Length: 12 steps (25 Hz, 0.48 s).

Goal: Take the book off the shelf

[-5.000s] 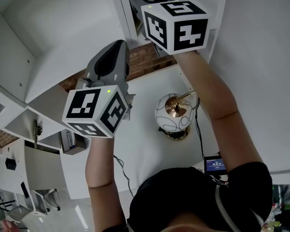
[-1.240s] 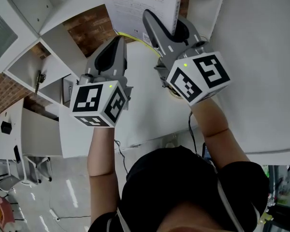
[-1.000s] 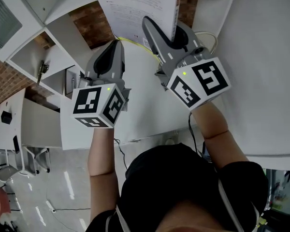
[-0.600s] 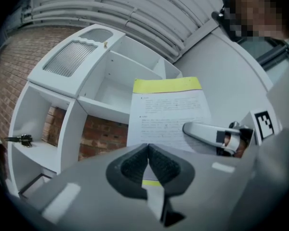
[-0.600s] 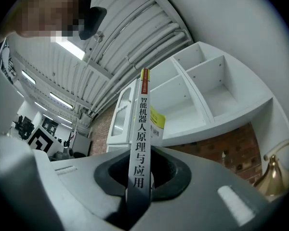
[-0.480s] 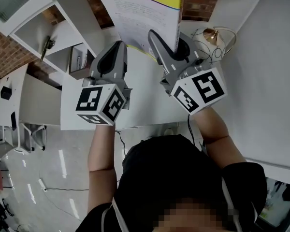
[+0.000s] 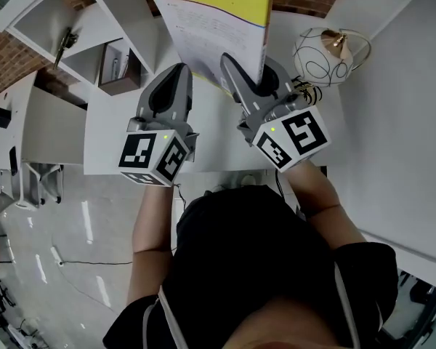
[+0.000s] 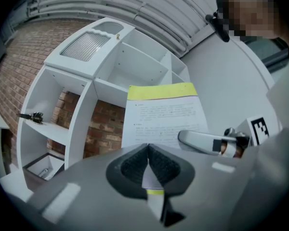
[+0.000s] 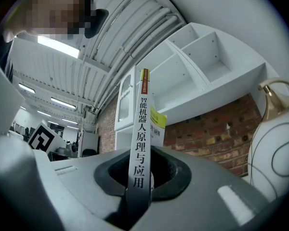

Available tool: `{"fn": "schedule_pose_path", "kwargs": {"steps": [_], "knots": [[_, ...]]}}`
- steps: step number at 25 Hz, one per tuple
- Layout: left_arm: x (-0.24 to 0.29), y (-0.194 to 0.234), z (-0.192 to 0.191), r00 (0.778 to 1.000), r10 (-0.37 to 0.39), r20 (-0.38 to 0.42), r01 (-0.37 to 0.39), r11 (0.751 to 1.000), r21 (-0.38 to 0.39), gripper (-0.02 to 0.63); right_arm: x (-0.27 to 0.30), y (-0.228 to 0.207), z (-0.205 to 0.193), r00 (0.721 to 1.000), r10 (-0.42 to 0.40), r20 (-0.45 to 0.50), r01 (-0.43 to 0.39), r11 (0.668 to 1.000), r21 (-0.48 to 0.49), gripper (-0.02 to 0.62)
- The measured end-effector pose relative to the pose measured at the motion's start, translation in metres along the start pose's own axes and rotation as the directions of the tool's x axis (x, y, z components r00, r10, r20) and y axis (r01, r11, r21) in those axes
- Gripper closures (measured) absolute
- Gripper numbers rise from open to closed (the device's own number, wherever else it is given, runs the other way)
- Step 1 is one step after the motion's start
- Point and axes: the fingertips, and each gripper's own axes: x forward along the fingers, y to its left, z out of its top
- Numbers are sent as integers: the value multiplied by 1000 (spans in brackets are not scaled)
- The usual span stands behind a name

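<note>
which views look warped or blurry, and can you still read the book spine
Left gripper view: strong fisheye, the shelf unit bows and the corners go black. Right gripper view: same warp, the lamp is cut off at the edge, but the book spine print is sharp and readable. Head view: evenly lit, no motion blur, cover text too small to read.

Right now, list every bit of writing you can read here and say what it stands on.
"智能机器人原理与应用": down the spine of the book clamped in the right claw.
Small print on the red band at the spine's top: too small to read.
Paragraphs on the book's white cover: too small to read.
Print on the yellow patch beside the spine: blurred.
</note>
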Motion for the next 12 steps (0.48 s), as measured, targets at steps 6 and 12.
{"fn": "schedule_pose_path", "kwargs": {"steps": [6, 12], "knots": [[-2, 7, -27, 999, 15, -43, -16, 1000, -23, 600, -1, 9, -38, 999, 15, -51, -14, 1000, 23, 531], [-10, 15, -42, 998, 35, -59, -38, 998, -48, 600, -5, 19, -74, 994, 50, -100, -44, 997, 58, 530]]}}
